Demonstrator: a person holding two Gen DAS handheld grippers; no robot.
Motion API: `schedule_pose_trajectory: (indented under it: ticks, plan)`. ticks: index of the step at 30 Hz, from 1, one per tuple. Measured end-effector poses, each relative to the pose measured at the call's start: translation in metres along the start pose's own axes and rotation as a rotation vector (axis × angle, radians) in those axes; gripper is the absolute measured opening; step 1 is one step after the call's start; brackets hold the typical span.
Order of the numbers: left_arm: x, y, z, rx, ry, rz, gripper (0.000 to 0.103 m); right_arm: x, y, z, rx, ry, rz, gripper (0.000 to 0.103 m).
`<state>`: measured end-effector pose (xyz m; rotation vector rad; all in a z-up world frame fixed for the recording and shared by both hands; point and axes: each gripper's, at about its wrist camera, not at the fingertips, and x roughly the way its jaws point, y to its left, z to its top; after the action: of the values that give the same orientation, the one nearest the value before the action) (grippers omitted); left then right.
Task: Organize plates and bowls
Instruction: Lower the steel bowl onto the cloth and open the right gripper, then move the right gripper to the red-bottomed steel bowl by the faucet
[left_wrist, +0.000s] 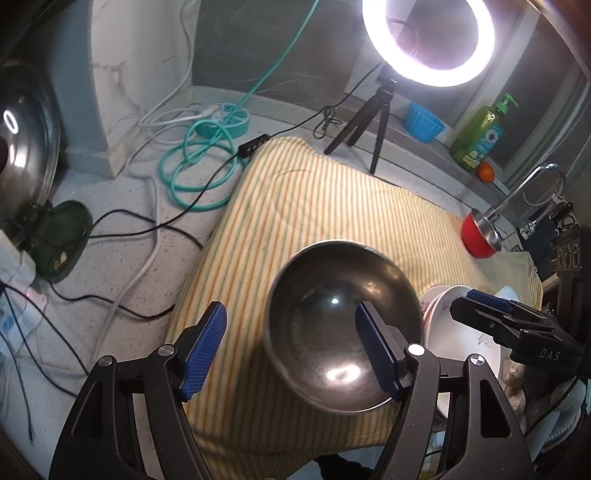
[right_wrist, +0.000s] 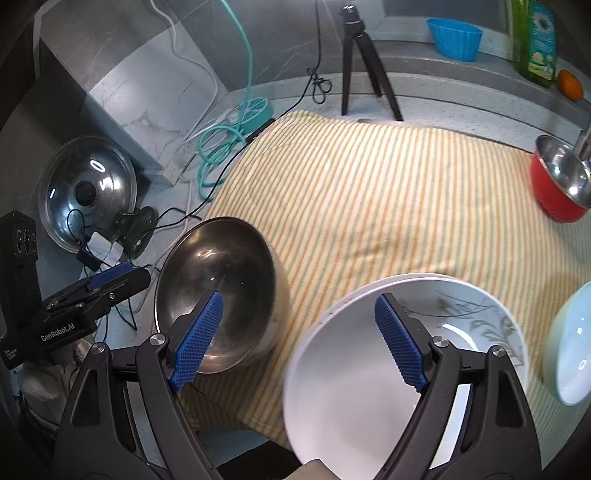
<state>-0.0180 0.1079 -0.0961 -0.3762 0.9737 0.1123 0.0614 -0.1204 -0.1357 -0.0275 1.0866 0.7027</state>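
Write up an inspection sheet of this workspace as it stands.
Surface: striped towel spread on speckled counter.
Job's things: steel bowl, white bowl, pale blue bowl, red bowl, all on the towel.
Clutter: pot lid, soap bottle, orange, blue cup.
Grippers: left tool open over steel bowl; right tool open over white bowl.
Cables: teal coil, black leads.
Surroundings: ring light, faucet.

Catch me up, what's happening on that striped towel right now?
A person is sorting dishes with two tools. The left hand-held gripper is open over the steel bowl, one pad outside its rim, one over its inside. The right hand-held gripper is open above the white bowl, holding nothing. Both bowls sit side by side on the striped towel; a red bowl sits at its far edge.
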Motion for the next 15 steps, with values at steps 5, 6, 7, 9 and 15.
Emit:
schedule_pose_trajectory:
  ticks: [5,6,7,9,15]
  plan:
    - [0.002,-0.020,0.009,0.042,-0.014,-0.031,0.072,-0.022,-0.020,-0.001,0.034,-0.042,-0.028,0.087]
    - [0.003,-0.025,0.011,0.050,-0.016,-0.037,0.072,-0.026,-0.023,-0.002,0.039,-0.051,-0.035,0.087]
    - [0.004,-0.031,0.013,0.058,-0.017,-0.044,0.072,-0.031,-0.027,-0.002,0.043,-0.062,-0.044,0.087]
    - [0.006,-0.041,0.016,0.074,-0.020,-0.059,0.072,-0.043,-0.035,-0.004,0.050,-0.081,-0.060,0.087]
    - [0.012,-0.074,0.025,0.123,-0.023,-0.106,0.072,-0.076,-0.069,-0.008,0.097,-0.138,-0.094,0.087]
